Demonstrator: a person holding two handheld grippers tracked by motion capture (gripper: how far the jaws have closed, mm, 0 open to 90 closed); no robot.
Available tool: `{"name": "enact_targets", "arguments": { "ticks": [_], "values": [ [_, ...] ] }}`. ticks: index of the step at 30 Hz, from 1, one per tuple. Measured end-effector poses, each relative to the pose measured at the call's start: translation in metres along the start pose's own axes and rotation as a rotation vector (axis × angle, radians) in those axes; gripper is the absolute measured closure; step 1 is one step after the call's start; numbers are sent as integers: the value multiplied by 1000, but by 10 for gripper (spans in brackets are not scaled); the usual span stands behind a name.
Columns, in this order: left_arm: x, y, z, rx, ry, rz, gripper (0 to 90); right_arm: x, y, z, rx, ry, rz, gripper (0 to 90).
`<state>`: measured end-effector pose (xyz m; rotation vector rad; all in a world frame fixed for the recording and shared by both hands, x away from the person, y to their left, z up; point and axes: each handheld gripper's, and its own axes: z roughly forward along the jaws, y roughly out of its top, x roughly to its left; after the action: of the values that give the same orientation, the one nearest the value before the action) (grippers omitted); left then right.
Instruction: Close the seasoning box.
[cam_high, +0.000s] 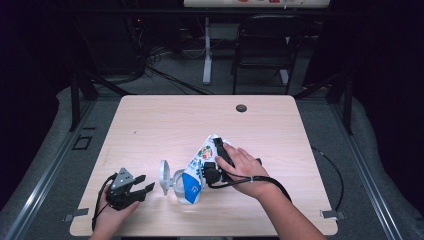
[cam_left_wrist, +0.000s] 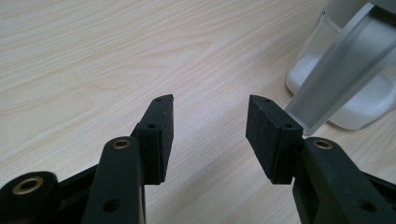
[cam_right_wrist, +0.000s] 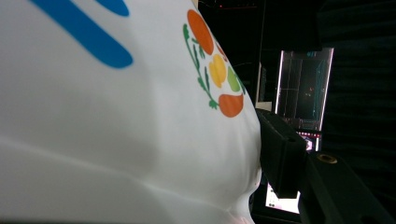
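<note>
I see my left gripper (cam_high: 141, 184) low near the table's front edge, jaws apart, right gripper (cam_high: 212, 165) tilted, jaws clamped, right hand (cam_high: 243, 167) wrapped round it

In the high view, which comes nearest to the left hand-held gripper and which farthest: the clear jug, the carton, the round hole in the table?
From the left hand-held gripper, nearest first:
1. Clear jug, just to its right near the front edge.
2. Carton, beyond the jug, tilted and clamped in the right hand-held gripper.
3. Round hole, far back near the table's rear edge.

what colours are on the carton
White carton with blue shapes and orange, yellow, green vegetables; clearest in right gripper view.
</note>
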<state>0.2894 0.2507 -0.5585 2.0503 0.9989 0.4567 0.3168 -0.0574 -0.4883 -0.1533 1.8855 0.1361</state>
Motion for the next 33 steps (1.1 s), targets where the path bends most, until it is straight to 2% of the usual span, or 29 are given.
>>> {"name": "enact_targets", "arguments": {
  "ticks": [33],
  "values": [
    [0,0,0,-1,0,0,522,-2,1,1,-15,-4,6,517]
  ]
}}
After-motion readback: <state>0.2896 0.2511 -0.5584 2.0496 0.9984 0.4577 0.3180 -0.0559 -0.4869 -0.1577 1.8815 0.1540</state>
